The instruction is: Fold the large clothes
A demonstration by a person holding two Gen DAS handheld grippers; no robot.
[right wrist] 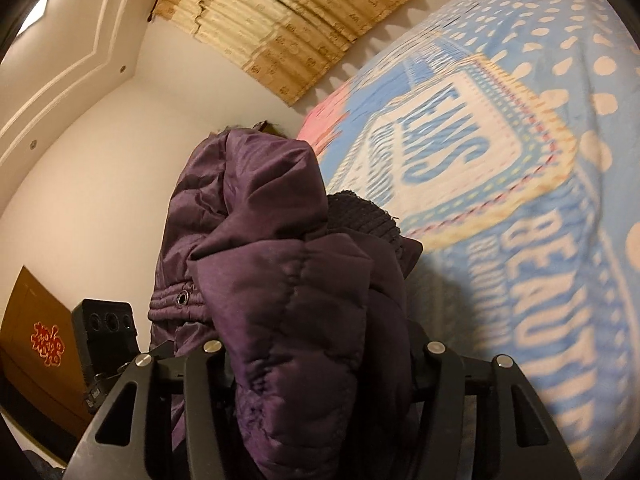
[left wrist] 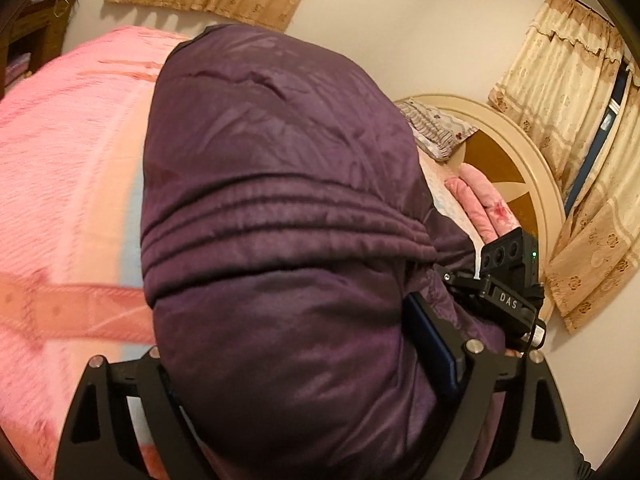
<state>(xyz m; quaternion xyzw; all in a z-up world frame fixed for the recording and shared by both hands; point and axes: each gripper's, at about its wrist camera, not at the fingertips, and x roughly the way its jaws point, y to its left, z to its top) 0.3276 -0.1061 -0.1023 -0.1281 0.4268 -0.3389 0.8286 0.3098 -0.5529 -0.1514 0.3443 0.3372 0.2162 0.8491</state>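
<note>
A bulky purple padded jacket [left wrist: 280, 168] fills the left wrist view, bunched up above the bed. My left gripper [left wrist: 288, 332] stands wide with the jacket's thick bulk pressed between its fingers. In the right wrist view another fold of the purple jacket [right wrist: 280, 280] rises between the fingers of my right gripper [right wrist: 320, 344], which is shut on it. A black ribbed cuff [right wrist: 360, 216] shows behind that fold. Both grippers' fingertips are buried in the fabric. The right gripper's black camera block [left wrist: 508, 280] sits close at the jacket's right side.
The bed carries a pink blanket [left wrist: 60, 160] and a blue printed blanket [right wrist: 520, 160]. A round headboard [left wrist: 500, 152] and a pillow [left wrist: 436, 132] lie beyond the jacket. Beige curtains [left wrist: 560, 80] hang on the walls. A brown door [right wrist: 36, 340] stands at the left.
</note>
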